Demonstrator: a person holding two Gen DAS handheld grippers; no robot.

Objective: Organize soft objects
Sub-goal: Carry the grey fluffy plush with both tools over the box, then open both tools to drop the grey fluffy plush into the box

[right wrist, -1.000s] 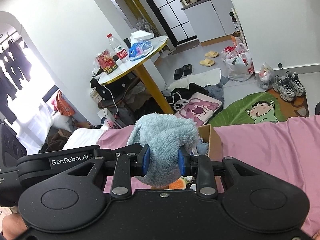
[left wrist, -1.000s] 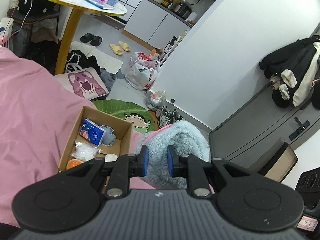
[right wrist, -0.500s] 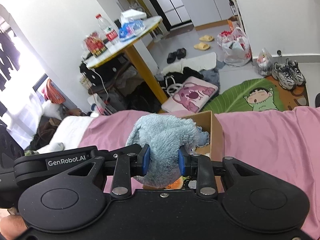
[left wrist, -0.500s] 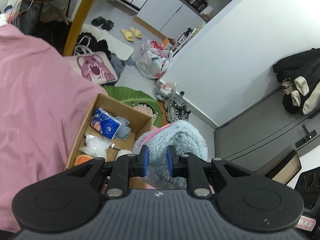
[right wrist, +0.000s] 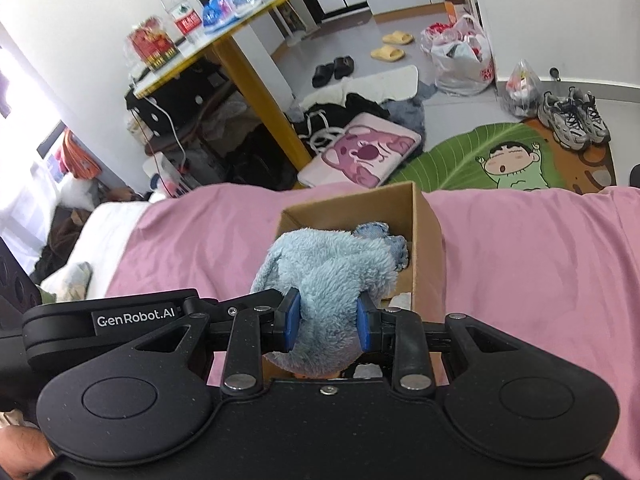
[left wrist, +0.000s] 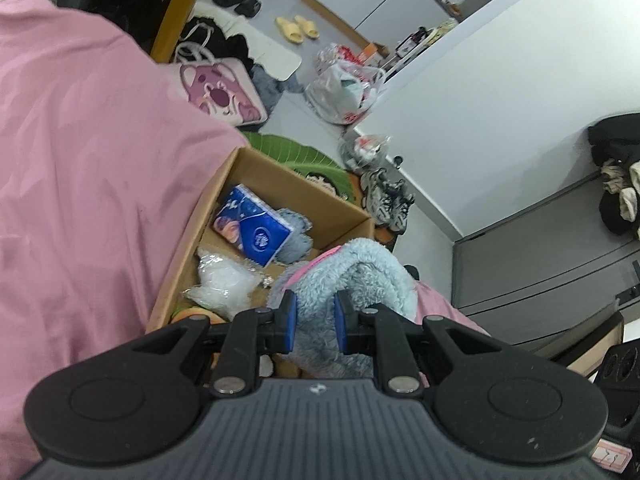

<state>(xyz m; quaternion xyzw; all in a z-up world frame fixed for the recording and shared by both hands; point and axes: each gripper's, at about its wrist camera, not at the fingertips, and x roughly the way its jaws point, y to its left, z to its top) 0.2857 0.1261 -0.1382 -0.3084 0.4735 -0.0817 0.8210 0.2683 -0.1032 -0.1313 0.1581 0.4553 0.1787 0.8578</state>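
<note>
Both tools point(left wrist: 313, 316) point(right wrist: 327, 322) clamp fleece point(right wrist: 324, 268) (over, seemingly, box point(right wrist: 428, 224)).

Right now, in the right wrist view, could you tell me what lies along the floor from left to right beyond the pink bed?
Yellow table leg → pink bear cushion → green leaf rug → grey sneakers.

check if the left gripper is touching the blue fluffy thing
Touching. The left wrist view shows the left gripper with both blue pads pressed into the fluffy blue cloth.
</note>
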